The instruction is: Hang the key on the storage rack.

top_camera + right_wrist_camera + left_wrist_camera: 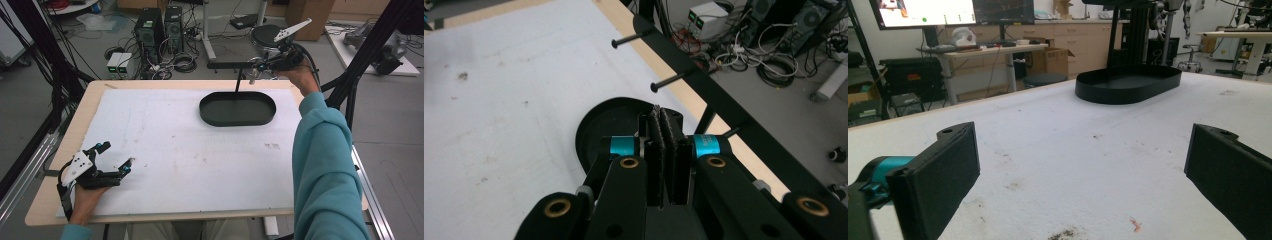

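High view: right gripper hovering closed and empty beyond black tray; left gripper resting wide open on white counter.

One black oval tray sits on the table at about one o'clock. One white foam sheet covers one wooden table. Two hand-held grippers: the left gripper at eight o'clock, the right gripper at one o'clock. Two black pegs jut from one black rack bar. Two computer towers stand on the floor at eleven o'clock.
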`<state>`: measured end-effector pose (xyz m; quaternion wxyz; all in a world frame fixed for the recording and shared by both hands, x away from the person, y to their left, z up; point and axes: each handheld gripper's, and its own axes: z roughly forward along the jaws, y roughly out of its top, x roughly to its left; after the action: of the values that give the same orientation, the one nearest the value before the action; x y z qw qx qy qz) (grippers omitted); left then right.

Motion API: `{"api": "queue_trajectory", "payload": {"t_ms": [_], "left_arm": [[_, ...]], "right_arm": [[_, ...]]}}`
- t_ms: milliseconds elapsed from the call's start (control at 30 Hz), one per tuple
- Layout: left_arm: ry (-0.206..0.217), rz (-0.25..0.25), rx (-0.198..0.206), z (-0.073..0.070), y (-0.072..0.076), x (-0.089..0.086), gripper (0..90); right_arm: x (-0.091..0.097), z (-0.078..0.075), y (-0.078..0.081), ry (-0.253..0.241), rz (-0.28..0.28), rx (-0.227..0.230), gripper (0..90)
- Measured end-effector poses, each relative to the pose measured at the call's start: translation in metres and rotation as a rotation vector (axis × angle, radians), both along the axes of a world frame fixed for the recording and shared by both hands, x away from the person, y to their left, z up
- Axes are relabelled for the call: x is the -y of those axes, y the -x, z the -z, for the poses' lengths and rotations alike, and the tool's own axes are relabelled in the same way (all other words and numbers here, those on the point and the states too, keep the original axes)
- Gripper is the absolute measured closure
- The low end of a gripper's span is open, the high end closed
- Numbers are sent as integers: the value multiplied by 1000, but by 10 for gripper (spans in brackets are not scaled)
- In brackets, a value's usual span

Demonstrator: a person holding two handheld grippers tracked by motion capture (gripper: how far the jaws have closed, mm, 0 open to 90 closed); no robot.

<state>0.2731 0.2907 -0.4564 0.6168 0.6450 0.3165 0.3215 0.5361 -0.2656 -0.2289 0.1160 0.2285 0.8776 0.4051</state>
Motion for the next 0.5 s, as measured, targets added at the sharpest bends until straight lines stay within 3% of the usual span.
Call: {"api": "queue_trajectory", "payload": {"t_ms": [500], "left_arm": [[-4, -8, 9, 0, 1, 0, 17]], "right_arm": [[-7, 13, -11, 83, 55, -25, 888]]}}
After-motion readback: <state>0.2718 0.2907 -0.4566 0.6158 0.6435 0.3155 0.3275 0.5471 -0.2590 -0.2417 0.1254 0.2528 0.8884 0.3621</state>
